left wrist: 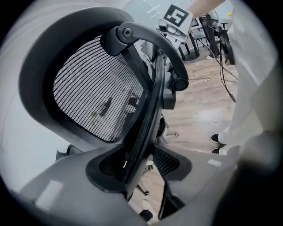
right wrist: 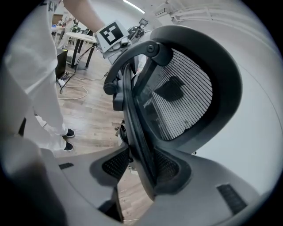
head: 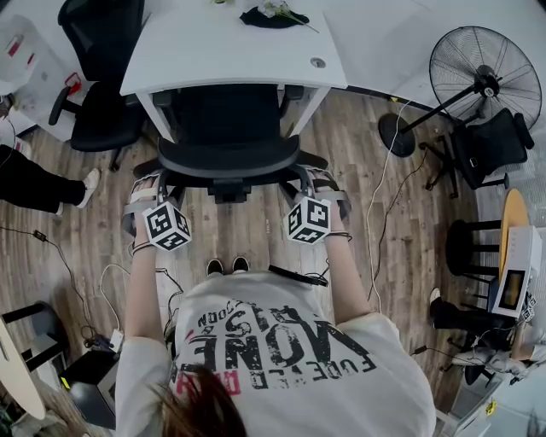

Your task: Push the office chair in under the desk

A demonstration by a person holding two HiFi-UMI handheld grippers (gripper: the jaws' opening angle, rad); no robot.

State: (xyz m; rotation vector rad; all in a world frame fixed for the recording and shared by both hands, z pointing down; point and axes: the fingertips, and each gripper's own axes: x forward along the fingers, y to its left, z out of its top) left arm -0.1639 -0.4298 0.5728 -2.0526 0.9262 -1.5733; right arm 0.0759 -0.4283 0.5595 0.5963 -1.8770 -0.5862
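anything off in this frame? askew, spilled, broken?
Nothing spilled or broken. The office chair sits square to the white desk, seat partly under. Only untidy bit: loose cables trail over the wood floor right of the chair.

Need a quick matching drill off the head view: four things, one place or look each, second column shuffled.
Things:
1. office chair
2. desk
3. pedestal fan
4. dark cloth

Place or look:
a. white top with a round cable hole near its right corner
b. stands on the wood floor, right of the desk in the head view
c. lies on the desk top at its far edge
d. black, mesh back, set at the desk's near edge

Pairs: 1-d, 2-a, 3-b, 4-c
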